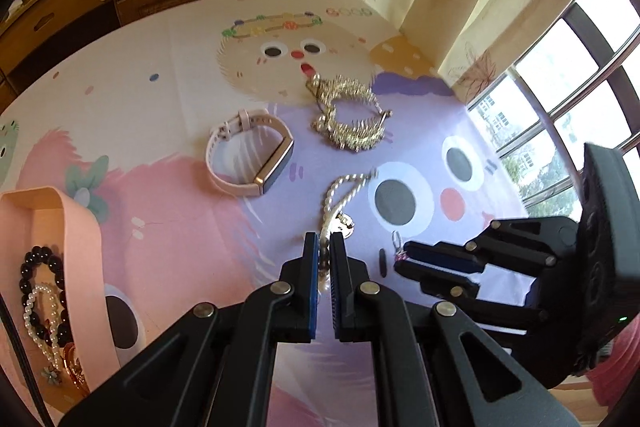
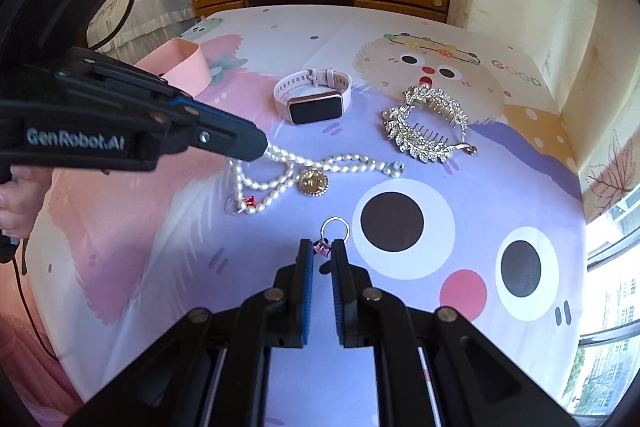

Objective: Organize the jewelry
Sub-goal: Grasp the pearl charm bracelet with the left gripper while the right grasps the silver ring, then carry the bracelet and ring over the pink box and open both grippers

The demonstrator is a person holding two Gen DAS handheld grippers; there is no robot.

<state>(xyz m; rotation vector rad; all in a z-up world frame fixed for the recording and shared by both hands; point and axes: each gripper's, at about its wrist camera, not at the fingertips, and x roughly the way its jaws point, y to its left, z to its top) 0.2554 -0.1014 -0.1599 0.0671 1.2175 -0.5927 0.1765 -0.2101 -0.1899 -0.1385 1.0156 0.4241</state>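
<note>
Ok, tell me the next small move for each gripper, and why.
Probably lift both and carry them toward the pink tray. The left gripper seems closed on the pearl necklace, the right gripper on the small ring charm; other beads already lie in that tray.

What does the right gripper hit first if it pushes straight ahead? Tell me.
The right gripper already has a small ring with a pink charm at its fingertips. Straight beyond lies the pearl necklace with its gold pendant, then the pink watch; depth is uncertain.
</note>
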